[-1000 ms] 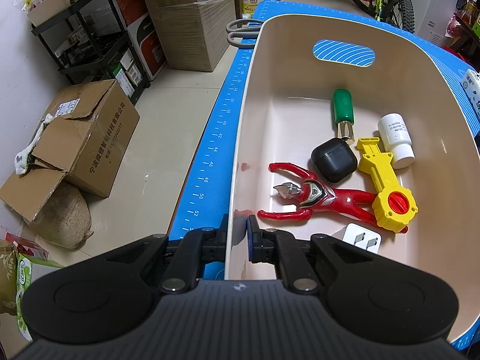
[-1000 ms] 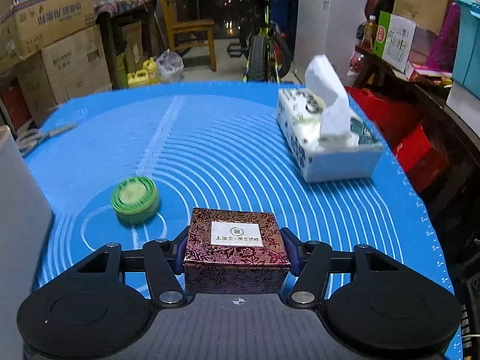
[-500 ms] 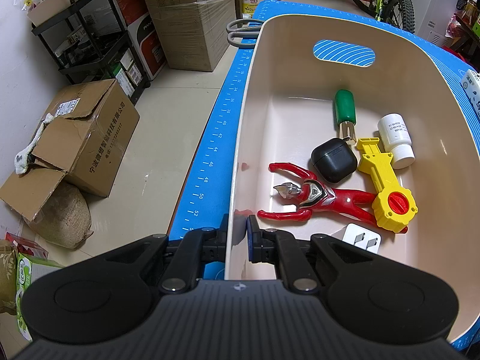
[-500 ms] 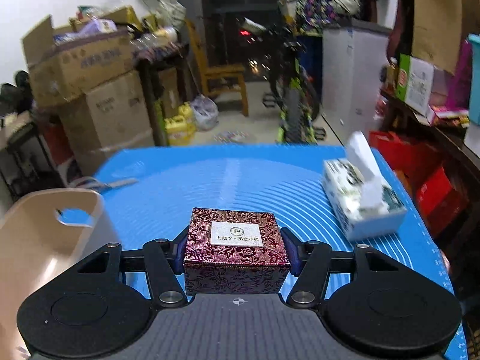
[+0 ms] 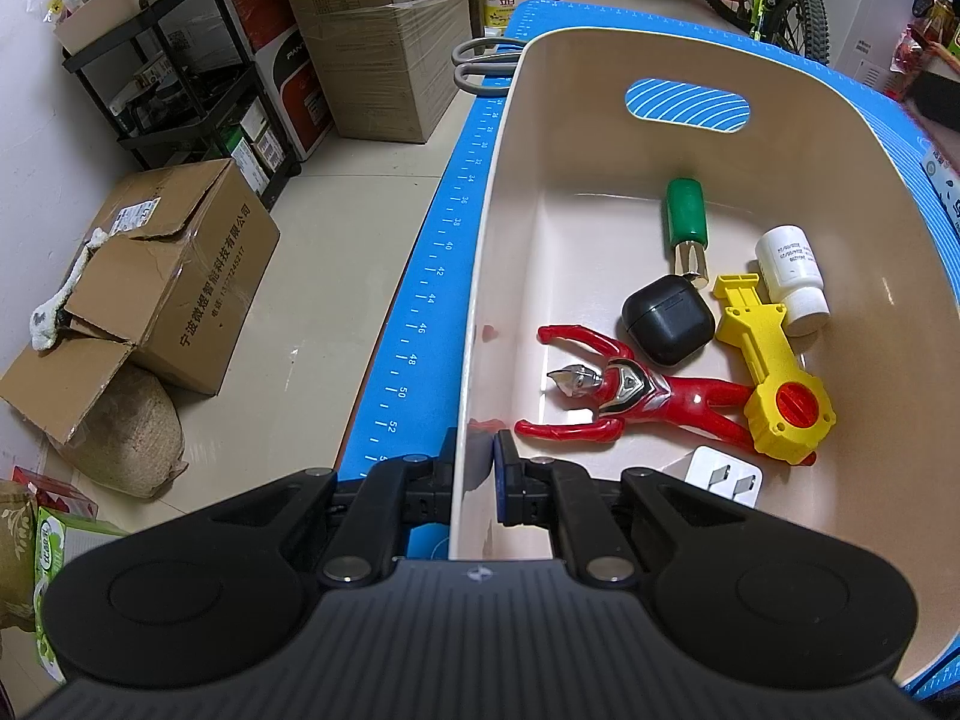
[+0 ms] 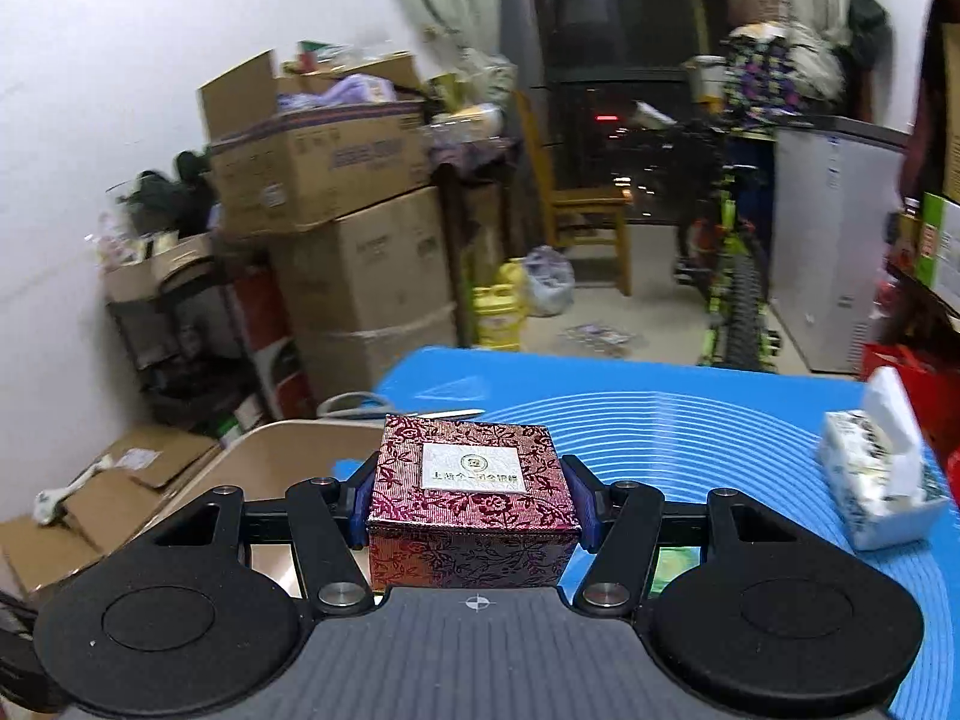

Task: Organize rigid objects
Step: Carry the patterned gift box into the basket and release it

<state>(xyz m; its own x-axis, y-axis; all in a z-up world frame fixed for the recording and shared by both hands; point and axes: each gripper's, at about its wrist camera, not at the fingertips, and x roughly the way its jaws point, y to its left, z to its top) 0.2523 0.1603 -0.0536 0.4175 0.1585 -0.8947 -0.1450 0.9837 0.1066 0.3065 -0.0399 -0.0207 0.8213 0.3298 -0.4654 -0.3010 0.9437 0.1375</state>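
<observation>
My left gripper [image 5: 474, 468] is shut on the near left wall of a beige bin [image 5: 498, 192]. In the bin lie a red toy figure [image 5: 630, 396], a yellow toy [image 5: 774, 378], a black case [image 5: 666, 318], a green-handled tool [image 5: 687, 222], a white bottle [image 5: 792, 276] and a white plug [image 5: 723, 477]. My right gripper [image 6: 471, 498] is shut on a maroon patterned box [image 6: 474, 498], held in the air above the blue mat [image 6: 690, 438]. The bin's rim [image 6: 282, 438] shows to the box's lower left.
Scissors [image 5: 474, 60] lie on the mat beyond the bin and show in the right wrist view [image 6: 360, 405]. A tissue box [image 6: 876, 480] stands at the mat's right. Cardboard boxes [image 5: 162, 276], a shelf and a bicycle [image 6: 738, 276] stand on the floor around.
My right gripper has lifted the maroon box off the mat and swung left toward the bin; the green round object has dropped out of sight. My left gripper has not moved.
</observation>
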